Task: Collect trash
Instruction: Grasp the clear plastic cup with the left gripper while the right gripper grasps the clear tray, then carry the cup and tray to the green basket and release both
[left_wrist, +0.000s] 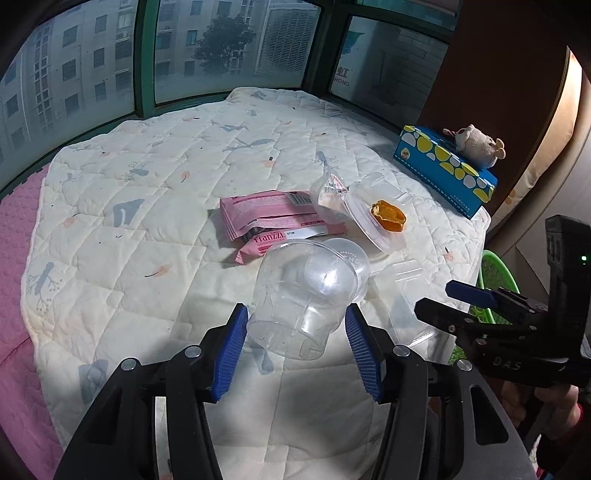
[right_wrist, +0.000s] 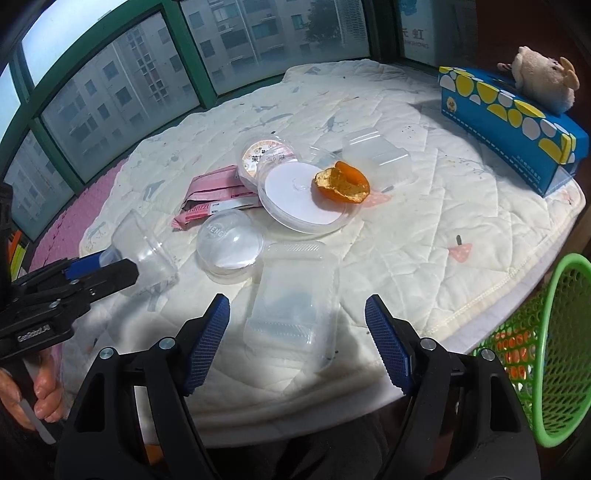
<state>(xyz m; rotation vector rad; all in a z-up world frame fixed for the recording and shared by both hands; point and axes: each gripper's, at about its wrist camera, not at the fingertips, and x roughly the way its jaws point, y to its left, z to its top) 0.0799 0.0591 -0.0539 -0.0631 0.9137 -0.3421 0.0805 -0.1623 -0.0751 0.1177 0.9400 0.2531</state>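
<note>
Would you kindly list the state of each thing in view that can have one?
Left claw: open, astride the cup, pads not pressing.
Right claw: open, over the rectangular container.
Clear cup: empty, on its side.
Rectangular container: closed, lying flat.
Dome lid: loose on the quilt.
Orange peel: resting on the round lid.
Pink wrapper: torn open.

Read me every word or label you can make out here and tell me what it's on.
"Franzzi": pink wrapper.
"DAS": right gripper body.
"GenRobot.AI": left gripper body.
"MENG", partly cut off: dome lid.
Chinese print on round tub lid, window sign, and tissue box print: too blurred to read.
</note>
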